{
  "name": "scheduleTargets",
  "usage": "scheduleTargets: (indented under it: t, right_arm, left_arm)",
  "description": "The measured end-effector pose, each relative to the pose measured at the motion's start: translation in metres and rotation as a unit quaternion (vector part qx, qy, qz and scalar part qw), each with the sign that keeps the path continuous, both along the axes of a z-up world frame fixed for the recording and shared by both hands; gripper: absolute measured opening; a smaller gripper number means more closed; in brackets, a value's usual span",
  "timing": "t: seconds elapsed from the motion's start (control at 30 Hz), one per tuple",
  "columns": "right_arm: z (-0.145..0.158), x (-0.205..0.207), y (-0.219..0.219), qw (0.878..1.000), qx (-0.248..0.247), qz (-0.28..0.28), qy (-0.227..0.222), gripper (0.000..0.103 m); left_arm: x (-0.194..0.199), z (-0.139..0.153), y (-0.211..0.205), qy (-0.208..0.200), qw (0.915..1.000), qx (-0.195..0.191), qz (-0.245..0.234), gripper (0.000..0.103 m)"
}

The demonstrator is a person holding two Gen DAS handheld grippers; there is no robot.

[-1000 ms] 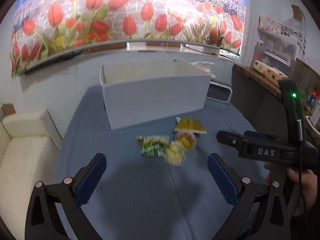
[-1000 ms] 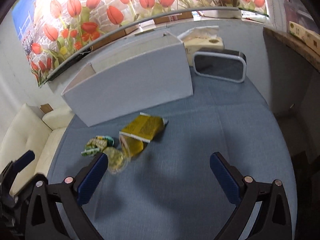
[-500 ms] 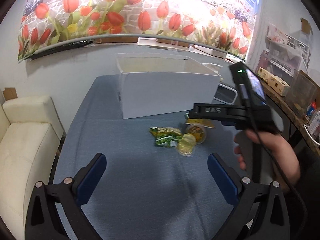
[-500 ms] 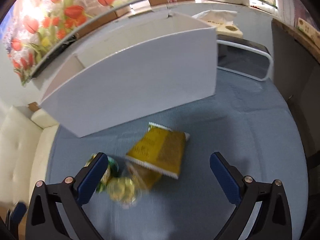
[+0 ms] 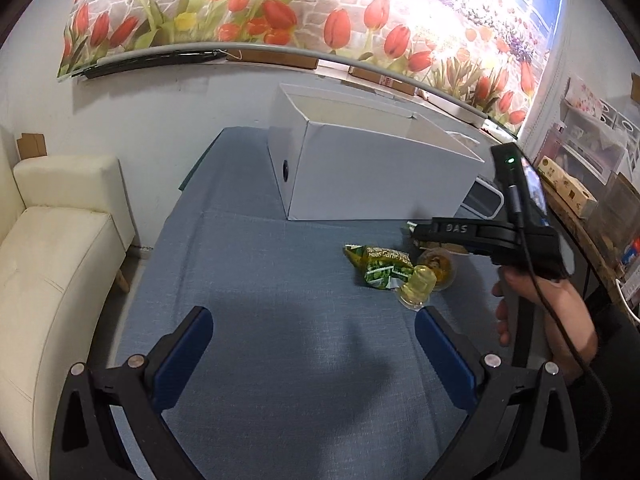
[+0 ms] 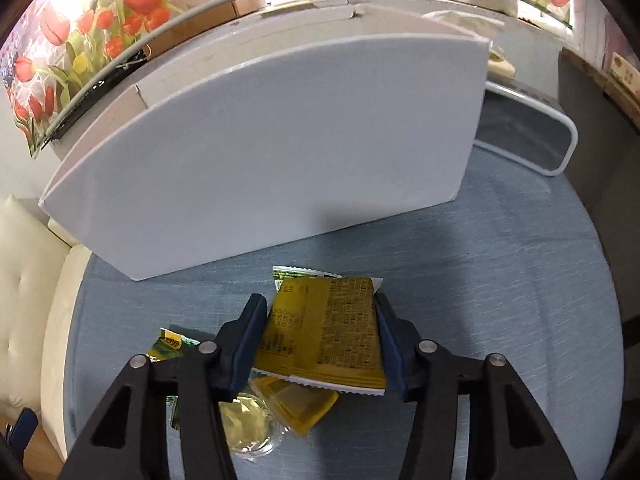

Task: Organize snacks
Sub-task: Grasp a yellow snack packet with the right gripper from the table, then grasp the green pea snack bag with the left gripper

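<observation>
My right gripper [image 6: 320, 332] is closed around a yellow snack packet [image 6: 324, 336], one blue pad on each side of it, low over the blue tablecloth [image 6: 500, 300]. Under it lie a clear jelly cup [image 6: 248, 428] with a yellow lid and a green snack bag [image 6: 168, 348]. In the left wrist view the green bag [image 5: 380, 266] and two jelly cups [image 5: 416, 286] lie beside the right gripper's body [image 5: 492, 236]. My left gripper [image 5: 312, 344] is open and empty, well short of the snacks. The open white box [image 5: 380, 176] stands behind them.
A white-framed dark tray [image 6: 524, 136] lies right of the box. A cream sofa [image 5: 52, 264] stands left of the table. A wooden shelf with small boxes [image 5: 568, 192] runs along the right. A tulip mural covers the wall behind.
My right gripper has moved down and forward onto the yellow packet and closed its pads on it. My left gripper has drawn back and swung left, still open.
</observation>
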State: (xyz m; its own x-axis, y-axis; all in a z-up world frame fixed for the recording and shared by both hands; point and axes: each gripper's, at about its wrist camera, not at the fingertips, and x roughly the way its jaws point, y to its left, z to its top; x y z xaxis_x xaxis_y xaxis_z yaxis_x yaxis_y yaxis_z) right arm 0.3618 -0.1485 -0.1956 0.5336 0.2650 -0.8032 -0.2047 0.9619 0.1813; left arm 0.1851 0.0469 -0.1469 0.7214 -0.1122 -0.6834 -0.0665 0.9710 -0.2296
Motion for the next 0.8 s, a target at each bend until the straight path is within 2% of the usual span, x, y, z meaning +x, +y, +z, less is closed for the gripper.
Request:
scheduleTargets:
  t: [0.13,0.43,0.67,0.8]
  right_arm:
    - [0.019,-0.021,-0.013,0.999,0.004,0.018,-0.032,0.057]
    - [0.058,-0.098,-0.034,0.991,-0.003,0.060,-0.115,0.056]
    - [0.062,-0.137,-0.062,0.990,0.015,0.050,-0.133,0.056]
    - [0.061,-0.152,-0.075,0.990,0.025,0.045,-0.133,0.056]
  left_arm:
    - [0.007,0.002,-0.010,0.000,0.9999,0.008,-0.009,0.103]
    - [0.017,0.018,-0.049,-0.014,0.9982,0.039,-0.043,0.103]
    - [0.051,0.010,-0.074,0.007,0.9972,0.058,-0.047,0.103]
    - [0.086,-0.003,-0.077,0.030,0.9979,0.045,-0.037,0.103]
